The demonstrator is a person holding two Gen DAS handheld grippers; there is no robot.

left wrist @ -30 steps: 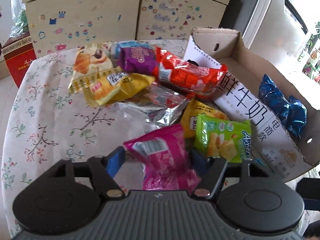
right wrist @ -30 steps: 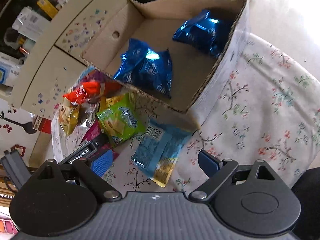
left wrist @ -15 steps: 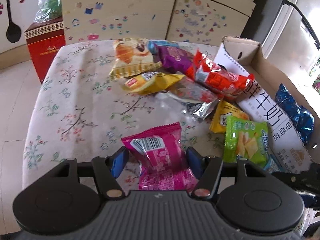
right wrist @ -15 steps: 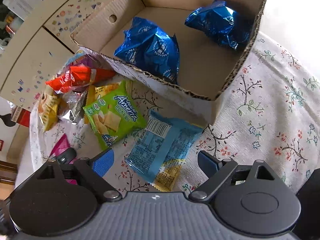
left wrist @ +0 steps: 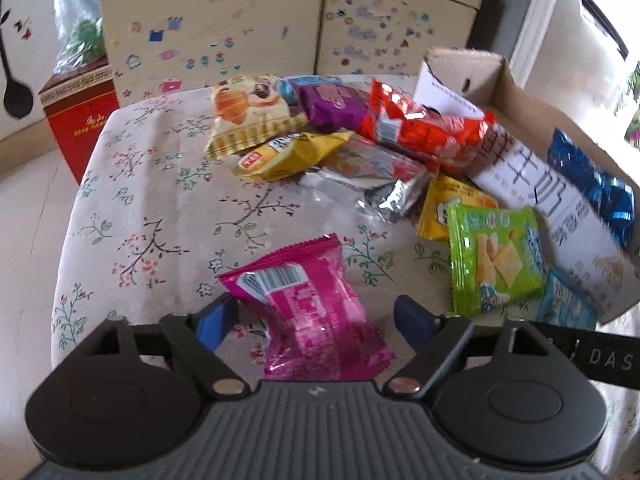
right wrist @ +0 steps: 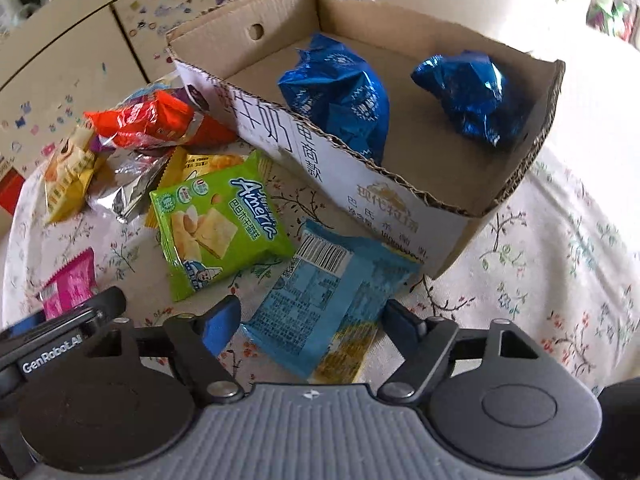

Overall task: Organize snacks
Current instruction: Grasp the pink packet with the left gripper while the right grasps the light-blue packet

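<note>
Left wrist: pink packet (left wrist: 308,312) lies between opening fingers (left wrist: 218,320).

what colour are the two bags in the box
Shiny dark blue bags, clearest in the right wrist view.

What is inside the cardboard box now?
Inside the cardboard box lie two shiny blue snack bags, one near the middle, the other by its end wall. The rest of the visible floor is bare. The near wall hides the floor strip just behind it.
</note>
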